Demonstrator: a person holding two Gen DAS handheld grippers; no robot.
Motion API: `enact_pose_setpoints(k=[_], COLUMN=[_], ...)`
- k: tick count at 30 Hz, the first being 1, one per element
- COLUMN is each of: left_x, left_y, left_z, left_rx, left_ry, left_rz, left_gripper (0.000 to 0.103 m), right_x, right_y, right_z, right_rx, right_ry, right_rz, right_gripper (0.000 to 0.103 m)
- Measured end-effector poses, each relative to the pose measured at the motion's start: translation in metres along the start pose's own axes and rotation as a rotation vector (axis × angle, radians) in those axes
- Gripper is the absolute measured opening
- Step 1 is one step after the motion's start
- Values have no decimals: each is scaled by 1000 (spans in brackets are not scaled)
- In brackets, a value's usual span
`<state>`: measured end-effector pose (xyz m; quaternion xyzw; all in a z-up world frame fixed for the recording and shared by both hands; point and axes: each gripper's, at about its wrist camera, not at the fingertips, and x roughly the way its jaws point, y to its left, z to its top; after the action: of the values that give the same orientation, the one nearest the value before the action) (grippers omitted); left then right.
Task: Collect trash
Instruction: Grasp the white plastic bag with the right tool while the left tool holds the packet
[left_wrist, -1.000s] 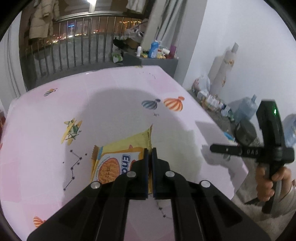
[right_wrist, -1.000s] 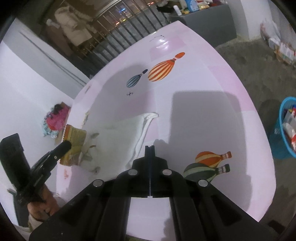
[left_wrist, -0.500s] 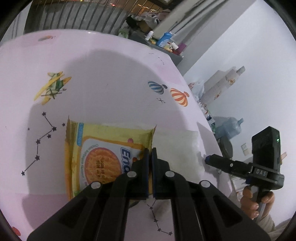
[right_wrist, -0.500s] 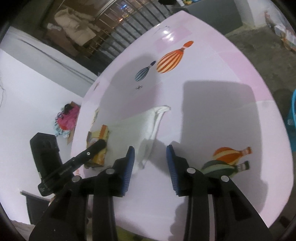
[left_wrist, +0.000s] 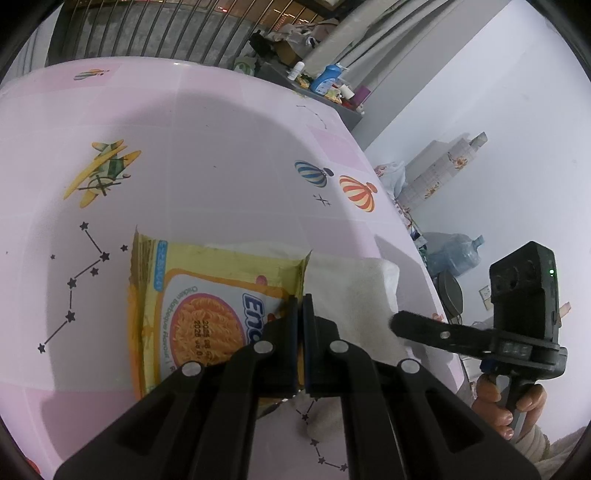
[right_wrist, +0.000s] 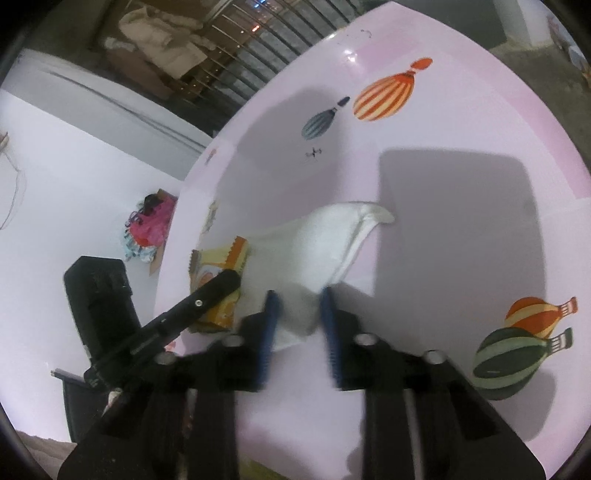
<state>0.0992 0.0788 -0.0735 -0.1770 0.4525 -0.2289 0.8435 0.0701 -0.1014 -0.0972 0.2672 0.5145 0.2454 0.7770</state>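
- Two pieces of trash are seen on the pink table (left_wrist: 229, 155) near its right edge — a yellow noodle wrapper (left_wrist: 207, 306) and a white tissue (right_wrist: 317, 243) lying just beside it, touching.
- The left gripper (left_wrist: 300, 308) is seen fully closed, and its tips are pinched on the wrapper's near right corner; the wrapper lies flat on the table, not yet lifted.
- The right gripper (right_wrist: 295, 314) is caught mid-closing, its blue pads still apart, with the tissue's near end between them; the pads are not yet pressed on it.
- For the step to be done well, the right jaws should be brought fully together on a thick fold of the tissue before any lift — a thin edge is likely to tear or slip.
- The wrapper should be raised gently, since only a corner is held.
- Both tools are pointed steeply down toward the table, side by side, and the right one is held by a hand (left_wrist: 511, 406) seen low at its grip.
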Motion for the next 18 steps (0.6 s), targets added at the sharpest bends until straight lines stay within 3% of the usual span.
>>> enact_pose_setpoints(k=[3,10,18], left_x=[0,-3,1], left_y=[0,-5,-15], left_z=[0,2,1], left_rx=[-4,-44,-17], left_ry=[2,3,17], left_rz=[-2,-72,-53], left_gripper=[2,2,2], right_x=[0,-28,-60], right_y=[-3,-15,-57], right_z=[-2,-1,-4], right_rx=[11,8,123], right_ry=[-6,-96,-163], right_rz=[-15,-77,-106], right_gripper=[3,1,1])
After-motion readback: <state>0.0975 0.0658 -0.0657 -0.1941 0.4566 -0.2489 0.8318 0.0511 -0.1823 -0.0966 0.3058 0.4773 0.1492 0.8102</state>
